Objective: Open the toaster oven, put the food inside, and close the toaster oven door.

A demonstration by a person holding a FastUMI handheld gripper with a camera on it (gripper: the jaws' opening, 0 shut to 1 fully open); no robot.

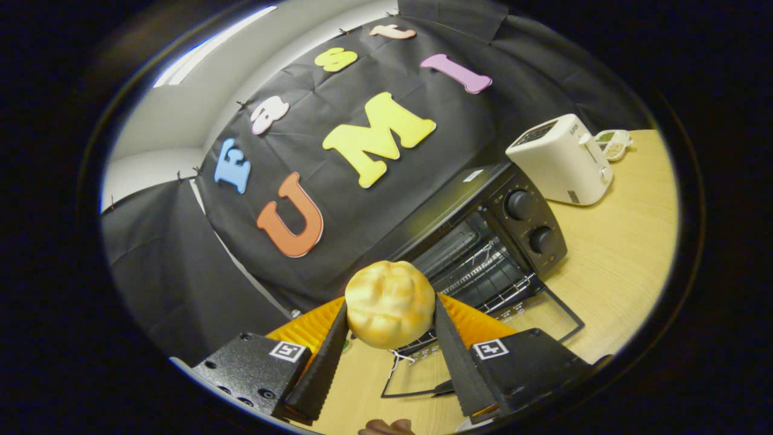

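Before the open toaster oven (483, 254), bun (389, 304) between tongs (391, 329)

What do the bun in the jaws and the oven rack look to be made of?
Bun, clamped in the gripper: probably soft foam or real bread, with a matte, mottled golden crust. Rack in the toaster oven: thin bright metal wire, glinting.

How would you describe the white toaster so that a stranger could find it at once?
Start at the black toaster oven, which stands on the wooden table with its door open, beyond the bread roll held in the gripper. The white toaster stands beside the oven's two knobs. Nothing else there is a pale, rounded box.
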